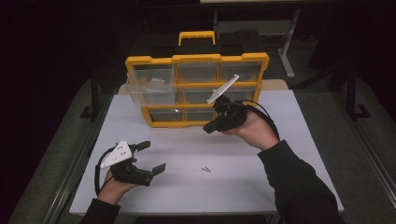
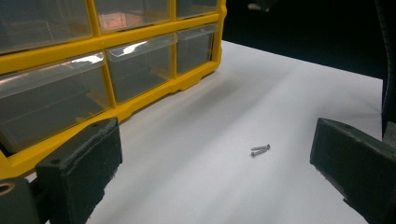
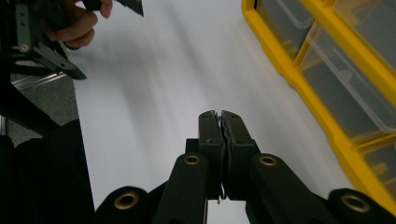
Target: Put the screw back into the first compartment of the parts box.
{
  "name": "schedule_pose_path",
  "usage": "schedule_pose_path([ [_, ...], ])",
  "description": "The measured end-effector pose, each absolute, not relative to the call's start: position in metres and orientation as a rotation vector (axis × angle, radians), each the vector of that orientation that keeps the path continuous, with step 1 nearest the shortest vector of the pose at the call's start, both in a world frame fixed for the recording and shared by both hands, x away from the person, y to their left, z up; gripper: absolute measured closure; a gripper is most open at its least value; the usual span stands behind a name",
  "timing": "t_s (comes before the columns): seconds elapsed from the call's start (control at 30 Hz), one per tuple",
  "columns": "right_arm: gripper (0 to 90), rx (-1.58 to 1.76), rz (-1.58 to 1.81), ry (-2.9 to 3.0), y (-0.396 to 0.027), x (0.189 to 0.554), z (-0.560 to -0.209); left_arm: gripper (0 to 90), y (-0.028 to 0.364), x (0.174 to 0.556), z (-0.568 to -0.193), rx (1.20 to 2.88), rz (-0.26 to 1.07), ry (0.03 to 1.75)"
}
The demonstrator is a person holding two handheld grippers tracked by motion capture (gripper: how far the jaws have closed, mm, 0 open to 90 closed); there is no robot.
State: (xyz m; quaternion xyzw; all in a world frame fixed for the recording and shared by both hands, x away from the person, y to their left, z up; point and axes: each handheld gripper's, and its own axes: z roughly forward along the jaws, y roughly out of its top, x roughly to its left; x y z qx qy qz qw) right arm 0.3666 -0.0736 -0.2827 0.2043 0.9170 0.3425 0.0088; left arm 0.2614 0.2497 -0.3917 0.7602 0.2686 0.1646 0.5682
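A white counter (image 1: pixel 280 154) seen from above, with a person's two hands coming in from the near edge, each holding a black gripper.

At the left, the left gripper (image 1: pixel 150 157) rests low near the counter's front edge, its fingers (image 2: pixel 79 168) spread wide apart with nothing between them.

Just to its right, two small screws (image 1: pixel 206 169) lie side by side, touching, on the bare counter. In the left gripper view they sit ahead of the open fingers, nearer the right one.

Behind the middle of the counter stands a yellow parts organiser (image 1: pixel 196 88) with clear drawers in three rows of three. Its top-left drawer (image 1: pixel 152 86) is pulled out; what is inside it is too faint to tell.

At the right, the right gripper (image 1: pixel 208 128) is held up in front of the organiser's lower right corner, its tip pointing down and left. Its fingers (image 3: pixel 219 135) are pressed together; a thin sliver seems to show in the seam between them, perhaps a screw, but that is too small to be sure.

Risks, as a judgement: anything so small pinched between flat pads could slip out and roll away on the way to a drawer. The two loose screws touch, so a grab could catch both or flick one off.

Count: two grippers, two loose screws, one organiser, nine drawers, one of them open.
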Motion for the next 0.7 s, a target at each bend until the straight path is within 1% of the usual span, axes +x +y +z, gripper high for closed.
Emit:
schedule_pose_path([
  [0.7, 87.8, 0.622, 1.148, 2.798, -0.069, 0.38, -0.231, 1.7, 0.248, 0.261, -0.392, 1.783, 0.377, 0.638],
])
